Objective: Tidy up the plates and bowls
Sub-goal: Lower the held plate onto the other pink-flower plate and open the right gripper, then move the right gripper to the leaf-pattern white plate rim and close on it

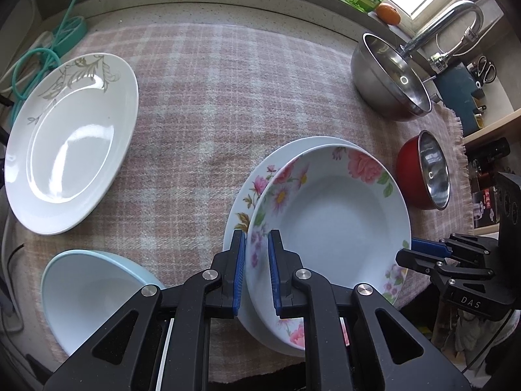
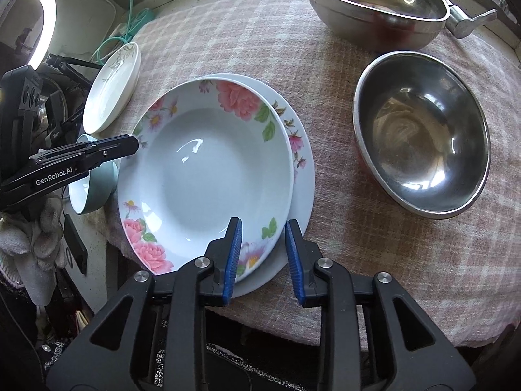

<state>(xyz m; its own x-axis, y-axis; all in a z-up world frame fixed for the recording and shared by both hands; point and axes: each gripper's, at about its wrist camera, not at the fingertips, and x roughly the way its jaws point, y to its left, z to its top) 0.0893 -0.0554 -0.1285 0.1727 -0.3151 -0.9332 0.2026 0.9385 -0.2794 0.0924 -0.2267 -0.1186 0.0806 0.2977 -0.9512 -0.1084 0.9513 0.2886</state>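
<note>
A deep white plate with pink flowers (image 1: 335, 215) (image 2: 211, 169) lies on top of a wider flowered plate (image 1: 257, 176) (image 2: 302, 169) near the front edge of the checked cloth. My left gripper (image 1: 257, 260) (image 2: 135, 145) is shut on the deep plate's left rim, which sits between its blue pads. My right gripper (image 2: 263, 247) (image 1: 412, 249) stands open astride the opposite rim, one pad over the plate's well and one outside it, with a gap on both sides.
A white plate with a grey leaf print (image 1: 71, 143) lies at the left, with a pale blue bowl (image 1: 94, 296) near it. A large steel bowl (image 2: 374, 3) and a red-sided steel bowl (image 2: 423, 137) stand at the right. The faucet (image 1: 456, 16) is behind them.
</note>
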